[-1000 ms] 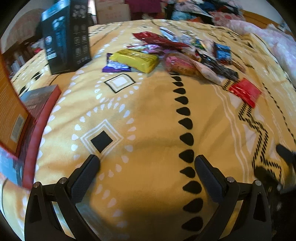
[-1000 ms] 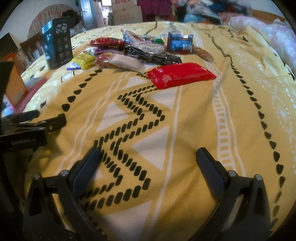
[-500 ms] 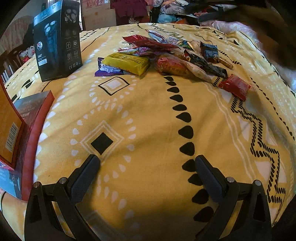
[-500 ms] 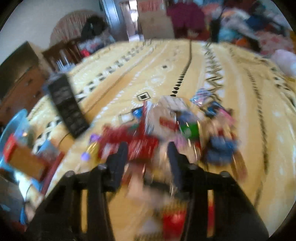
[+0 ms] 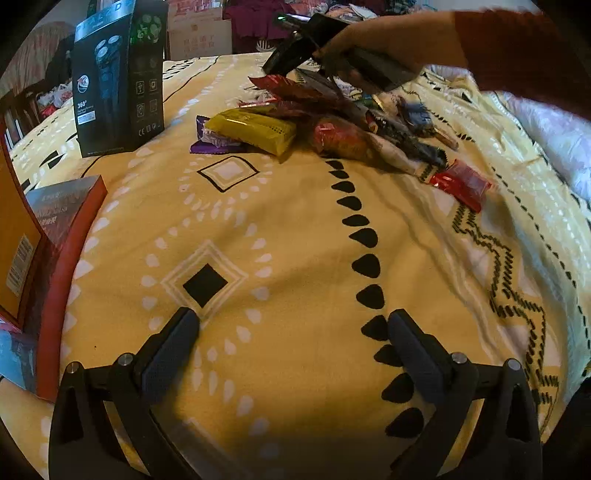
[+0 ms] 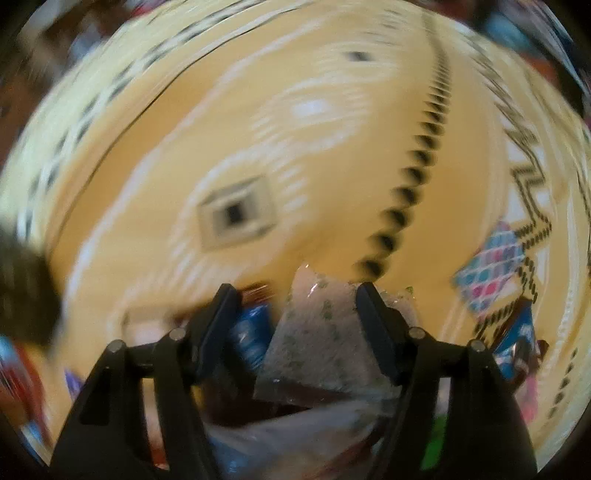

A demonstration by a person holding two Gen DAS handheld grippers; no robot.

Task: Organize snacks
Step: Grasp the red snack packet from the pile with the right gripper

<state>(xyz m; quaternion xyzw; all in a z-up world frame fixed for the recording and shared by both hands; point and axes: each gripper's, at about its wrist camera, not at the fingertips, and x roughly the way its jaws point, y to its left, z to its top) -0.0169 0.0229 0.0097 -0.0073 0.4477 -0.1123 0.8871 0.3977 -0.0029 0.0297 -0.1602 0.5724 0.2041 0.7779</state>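
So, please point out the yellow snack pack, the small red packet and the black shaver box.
yellow snack pack (image 5: 251, 127), left wrist view, top face.
small red packet (image 5: 463, 182), left wrist view, centre.
black shaver box (image 5: 110, 81), left wrist view, front face.

You are looking across a bed covered in a yellow bedspread with white and black geometric patterns (image 5: 295, 229), its fabric lightly creased. Behind it stand stacked brown cardboard cartons (image 5: 199, 33) and heaps of mixed clothing (image 5: 251, 14); a white rumpled quilt (image 5: 550, 129) lies at the right, daylight soft.
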